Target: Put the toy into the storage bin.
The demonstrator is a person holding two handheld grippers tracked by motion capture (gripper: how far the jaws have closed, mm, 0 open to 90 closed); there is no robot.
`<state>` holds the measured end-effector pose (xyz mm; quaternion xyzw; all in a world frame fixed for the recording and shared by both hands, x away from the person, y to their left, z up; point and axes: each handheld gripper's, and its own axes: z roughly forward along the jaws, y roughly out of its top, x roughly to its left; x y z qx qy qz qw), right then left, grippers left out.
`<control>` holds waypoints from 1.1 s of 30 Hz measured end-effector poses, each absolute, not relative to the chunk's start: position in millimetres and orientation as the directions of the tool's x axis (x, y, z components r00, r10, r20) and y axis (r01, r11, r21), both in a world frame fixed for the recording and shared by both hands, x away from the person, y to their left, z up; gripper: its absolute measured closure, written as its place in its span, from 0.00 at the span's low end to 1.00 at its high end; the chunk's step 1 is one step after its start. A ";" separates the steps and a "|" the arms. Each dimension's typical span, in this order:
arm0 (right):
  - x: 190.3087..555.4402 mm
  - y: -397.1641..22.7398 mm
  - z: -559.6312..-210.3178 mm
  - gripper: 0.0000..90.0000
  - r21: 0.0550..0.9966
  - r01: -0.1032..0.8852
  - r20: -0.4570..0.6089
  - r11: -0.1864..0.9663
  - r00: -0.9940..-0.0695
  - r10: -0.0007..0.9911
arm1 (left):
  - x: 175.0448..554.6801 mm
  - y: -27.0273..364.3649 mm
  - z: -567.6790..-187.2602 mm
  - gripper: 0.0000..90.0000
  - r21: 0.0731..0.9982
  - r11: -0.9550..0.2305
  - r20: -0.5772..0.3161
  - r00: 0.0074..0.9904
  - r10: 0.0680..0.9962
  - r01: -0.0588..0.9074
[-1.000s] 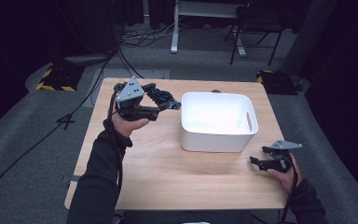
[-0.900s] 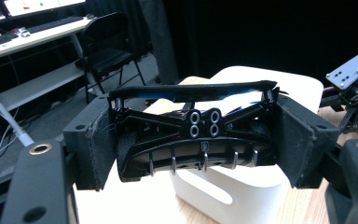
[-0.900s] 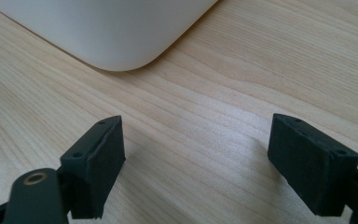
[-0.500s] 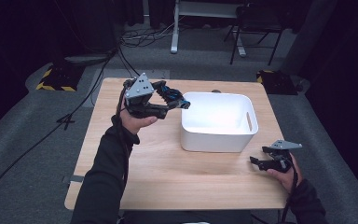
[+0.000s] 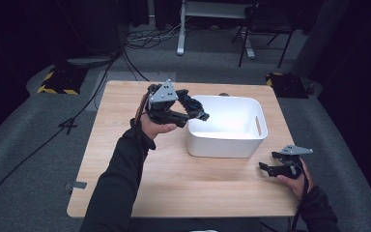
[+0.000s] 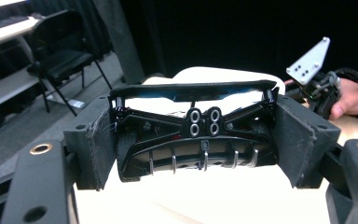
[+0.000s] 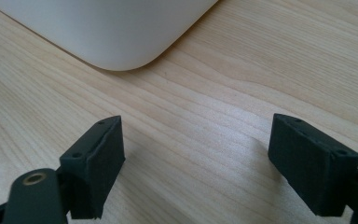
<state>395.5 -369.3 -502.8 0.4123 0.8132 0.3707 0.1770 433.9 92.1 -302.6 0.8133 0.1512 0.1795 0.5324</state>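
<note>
The left hand-held gripper [image 5: 199, 112] grips a glossy black toy-car-like part [image 6: 193, 133] across its long axis, raised over the white bin's [image 5: 251, 145] 9 o'clock rim, the bin's hollow lying toward 3 o'clock of it. The right hand-held gripper [image 5: 266, 166], jaws wide and empty, sits low on the surface [image 5: 140, 188] off the bin's 4 o'clock corner. What the part is stays unclear; it may be a car chassis.

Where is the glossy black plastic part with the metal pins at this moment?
The glossy black plastic part is clamped between the left gripper's jaws, held in the air over the left rim of the white plastic bin in the high view.
</note>
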 end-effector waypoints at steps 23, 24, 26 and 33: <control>395.3 -369.4 -502.8 0.21 0.749 0.538 0.022 0.386 -0.602 0.798 | 452.9 59.7 -332.0 0.27 0.832 -0.548 0.131 0.928 0.349 0.088; 395.3 -369.4 -502.7 0.21 0.749 0.539 0.022 0.386 -0.602 0.798 | 453.5 59.6 -332.1 0.27 0.822 -0.562 0.135 0.929 0.345 0.089; 395.3 -369.3 -502.8 0.21 0.750 0.538 0.021 0.386 -0.602 0.798 | 454.8 58.3 -334.4 0.27 0.816 -0.571 0.143 0.927 0.347 0.088; 395.2 -369.0 -502.8 0.21 0.749 0.537 0.021 0.387 -0.603 0.797 | 460.4 54.1 -339.5 0.27 0.789 -0.604 0.106 0.943 0.316 0.114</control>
